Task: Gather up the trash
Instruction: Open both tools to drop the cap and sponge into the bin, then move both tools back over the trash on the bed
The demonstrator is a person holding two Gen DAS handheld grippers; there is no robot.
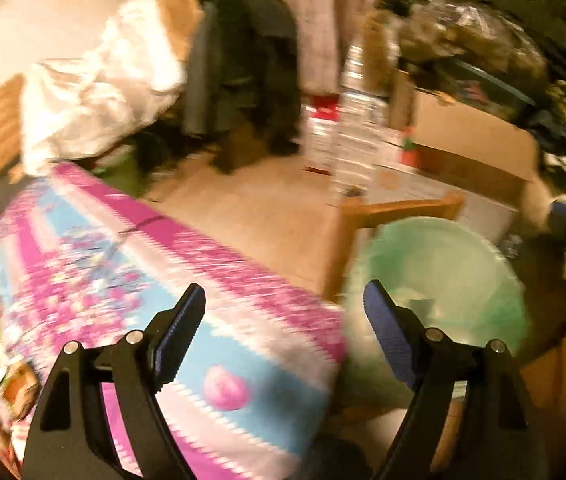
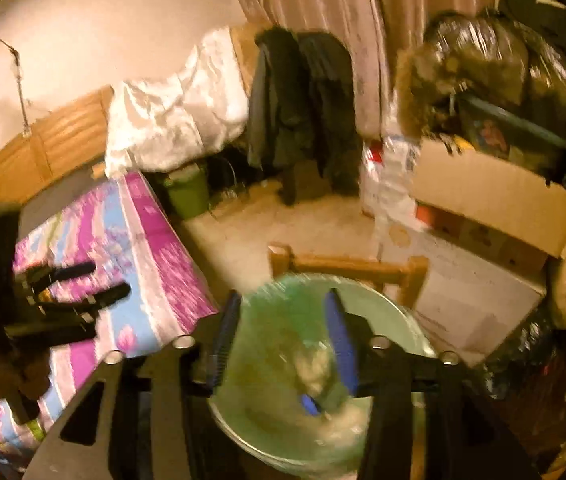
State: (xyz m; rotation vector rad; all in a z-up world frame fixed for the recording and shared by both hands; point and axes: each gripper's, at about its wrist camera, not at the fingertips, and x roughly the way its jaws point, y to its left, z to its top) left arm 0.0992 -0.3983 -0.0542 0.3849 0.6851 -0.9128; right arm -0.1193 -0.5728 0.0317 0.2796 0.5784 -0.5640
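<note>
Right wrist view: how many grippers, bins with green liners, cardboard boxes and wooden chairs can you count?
Grippers: 2, right gripper and left gripper
Green-lined bin: 1
Cardboard box: 1
Wooden chair: 1
Total: 5

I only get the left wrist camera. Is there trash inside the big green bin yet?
Observer: Yes. The right wrist view looks down into the bin, and pale crumpled trash lies inside.
Operator: Where's my other gripper?
Observer: The right gripper is right over the bin, jaws open, nothing between them.
Operator: Is there another bin?
Observer: A small green container stands on the floor below the white bedding.
</note>
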